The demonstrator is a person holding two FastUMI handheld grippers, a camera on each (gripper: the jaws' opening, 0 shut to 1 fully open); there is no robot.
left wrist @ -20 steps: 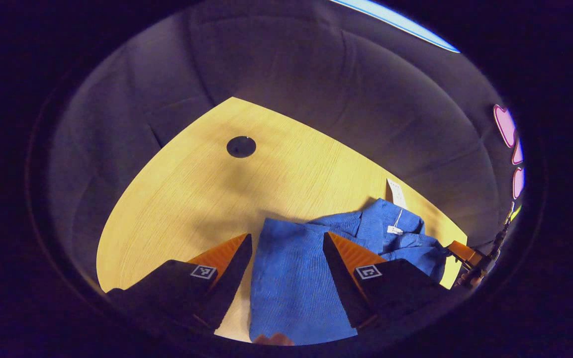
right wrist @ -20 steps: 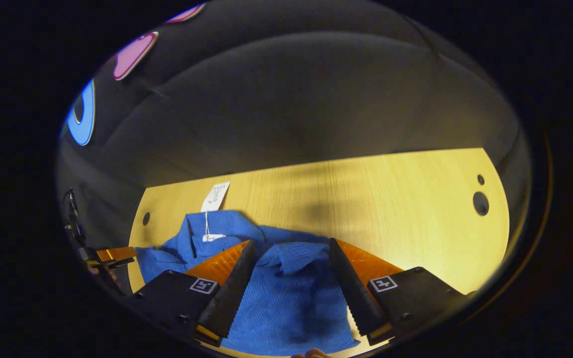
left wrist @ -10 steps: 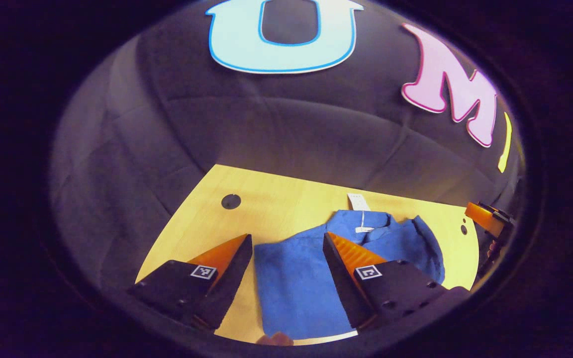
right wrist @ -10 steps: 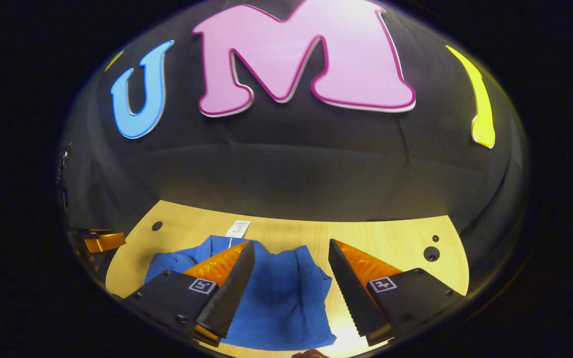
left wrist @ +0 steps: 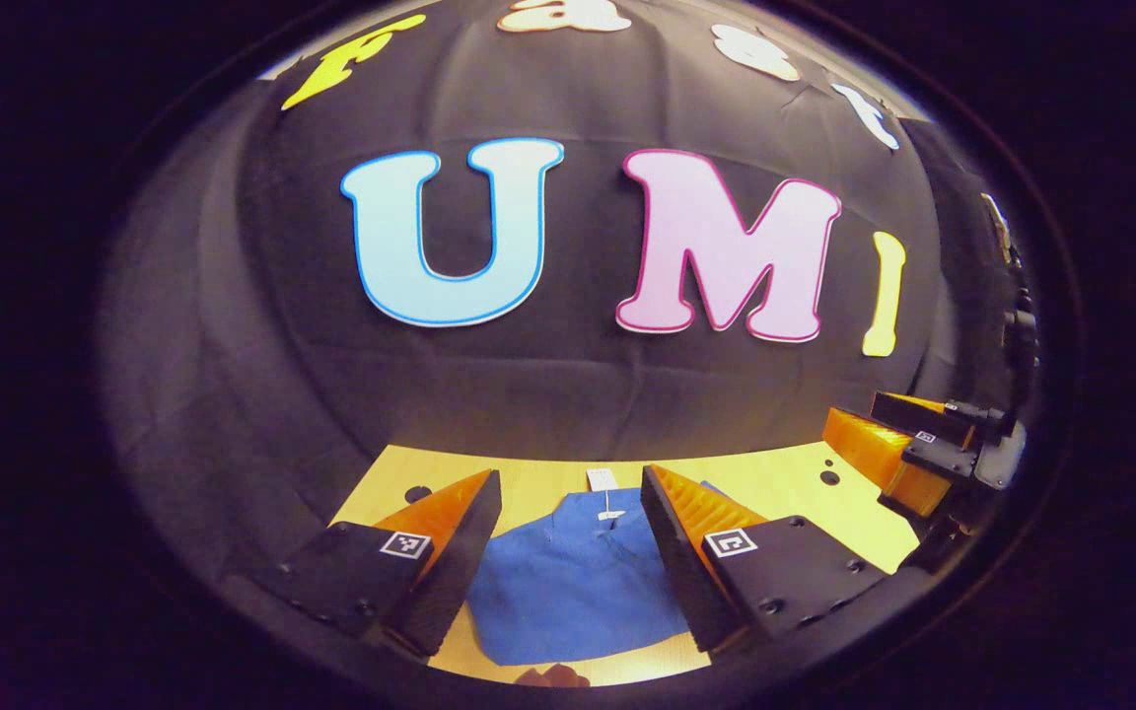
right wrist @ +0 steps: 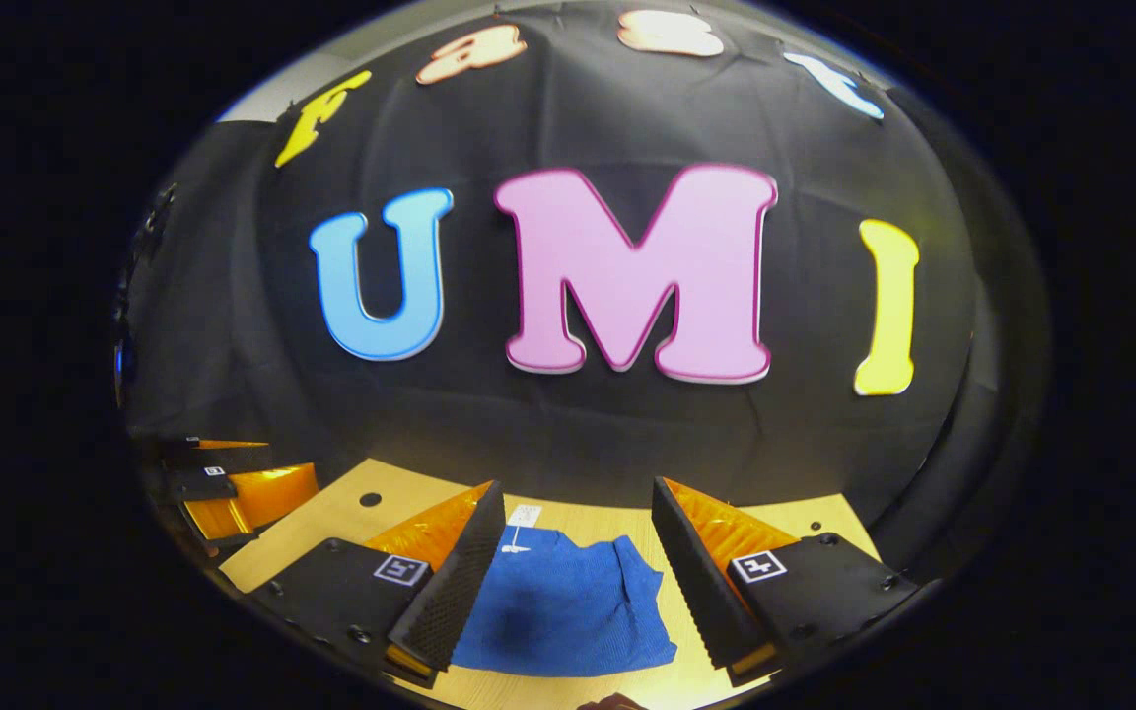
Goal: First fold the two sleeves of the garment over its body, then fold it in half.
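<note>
While both grippers hang above the table, the garment lies folded flat below and between the spread fingers of the left gripper and right gripper, touched by neither. Both are wide open and empty. Its collar and white tag point toward the wall, long axis running away from the grippers.

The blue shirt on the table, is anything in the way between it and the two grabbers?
Nothing visible: the blue shirt lies on the table, and the left gripper and right gripper hang open above it.
</note>
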